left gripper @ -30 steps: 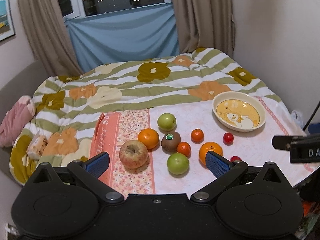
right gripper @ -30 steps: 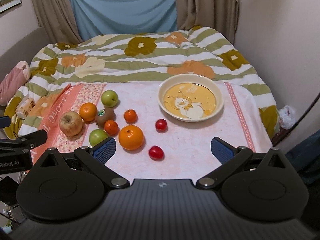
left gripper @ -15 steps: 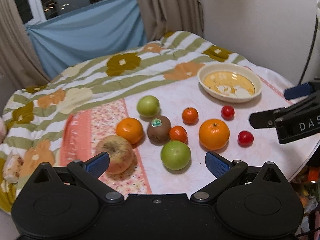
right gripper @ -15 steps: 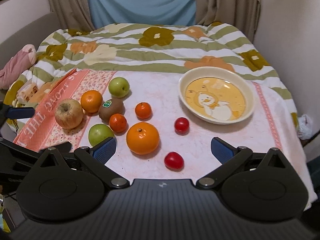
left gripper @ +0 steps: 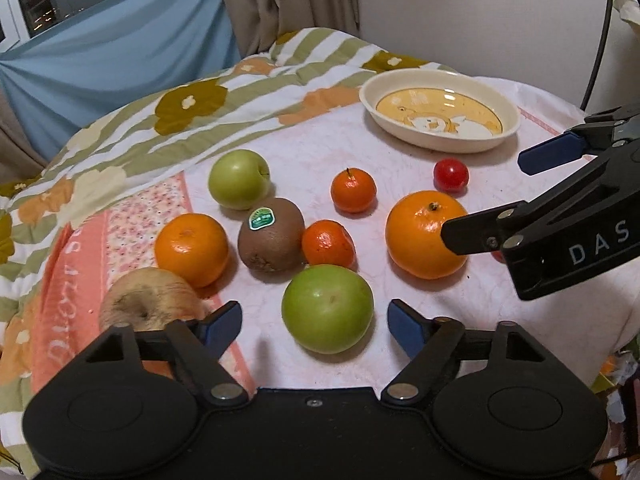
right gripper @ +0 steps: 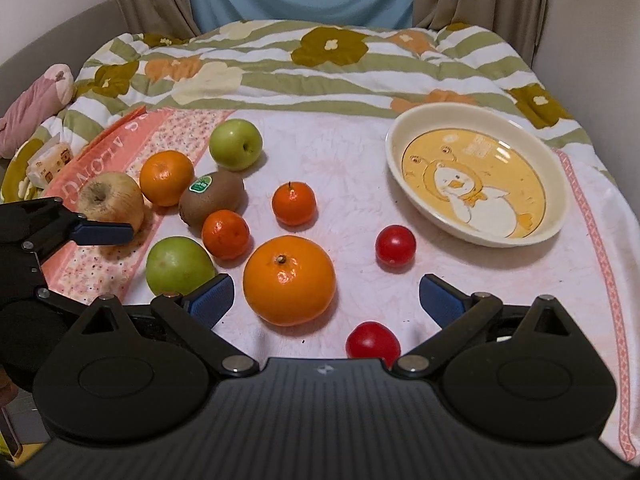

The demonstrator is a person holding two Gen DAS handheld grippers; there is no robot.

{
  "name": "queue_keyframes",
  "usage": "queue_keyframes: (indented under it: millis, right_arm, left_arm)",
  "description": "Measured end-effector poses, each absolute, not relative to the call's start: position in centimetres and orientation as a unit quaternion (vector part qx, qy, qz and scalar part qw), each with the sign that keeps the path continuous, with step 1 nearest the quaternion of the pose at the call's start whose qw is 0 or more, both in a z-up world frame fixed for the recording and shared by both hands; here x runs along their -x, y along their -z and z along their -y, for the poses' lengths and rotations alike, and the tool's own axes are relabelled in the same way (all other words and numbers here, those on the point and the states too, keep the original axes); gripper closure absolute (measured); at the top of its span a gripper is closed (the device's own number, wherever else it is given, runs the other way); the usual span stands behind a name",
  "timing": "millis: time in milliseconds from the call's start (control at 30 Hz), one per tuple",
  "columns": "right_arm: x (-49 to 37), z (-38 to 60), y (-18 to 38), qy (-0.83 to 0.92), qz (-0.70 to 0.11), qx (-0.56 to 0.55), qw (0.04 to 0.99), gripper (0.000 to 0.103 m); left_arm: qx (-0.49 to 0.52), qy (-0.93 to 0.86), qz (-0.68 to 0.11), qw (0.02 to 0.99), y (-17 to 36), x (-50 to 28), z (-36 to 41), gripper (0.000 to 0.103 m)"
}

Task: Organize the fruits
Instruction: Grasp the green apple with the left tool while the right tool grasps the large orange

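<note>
Fruit lies loose on a pink cloth (left gripper: pixel 360 148). A large green apple (left gripper: pixel 327 308) sits between the fingers of my left gripper (left gripper: pixel 314 322). Its jaws are closing, with gaps still showing on both sides of the apple. Beyond it lie a kiwi (left gripper: pixel 272 236), a mandarin (left gripper: pixel 329 242), an orange (left gripper: pixel 191 249) and a wrinkled apple (left gripper: pixel 148 300). My right gripper (right gripper: pixel 326 298) is open and low over the cloth, a big orange (right gripper: pixel 289 280) just ahead between its fingers and a red tomato (right gripper: pixel 372 338) close by. The cream bowl (right gripper: pixel 396 136) with a duck picture is empty.
A second green apple (left gripper: pixel 239 179), a small mandarin (left gripper: pixel 353 191) and another tomato (left gripper: pixel 451 174) lie further back. A striped flowered quilt (right gripper: pixel 320 68) covers the rest of the surface. A wall and curtains stand behind. The cloth's right edge drops off near the bowl.
Both grippers have come down and closer to the fruit. The left fingers have narrowed around the large green apple. The right gripper's fingers stay wide.
</note>
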State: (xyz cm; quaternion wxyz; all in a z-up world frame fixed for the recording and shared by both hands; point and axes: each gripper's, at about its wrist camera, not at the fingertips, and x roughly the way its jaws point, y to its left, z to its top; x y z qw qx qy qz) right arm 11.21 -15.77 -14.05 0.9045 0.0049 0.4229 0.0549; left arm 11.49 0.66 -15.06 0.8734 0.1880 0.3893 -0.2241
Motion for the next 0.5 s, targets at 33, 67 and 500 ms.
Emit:
queue_keyframes:
  millis: [33, 67, 500]
  right_arm:
    - [-11.3, 15.7, 14.2, -0.056, -0.425, -0.006, 0.904, 0.0]
    - [-11.5, 15.7, 14.4, -0.058, -0.427, -0.006, 0.903, 0.0]
    - [-12.7, 14.8, 16.0, -0.081, -0.439, 0.016, 0.895, 0.002]
  left_arm:
    - [-0.19, 0.226, -0.39, 0.872, 15.2, -11.6, -0.6, 0.025]
    - [-0.191, 0.228, -0.39, 0.872, 15.3, -11.8, -0.5, 0.027]
    - [-0.191, 0.234, -0.391, 0.869, 16.4, -12.1, 0.0, 0.044]
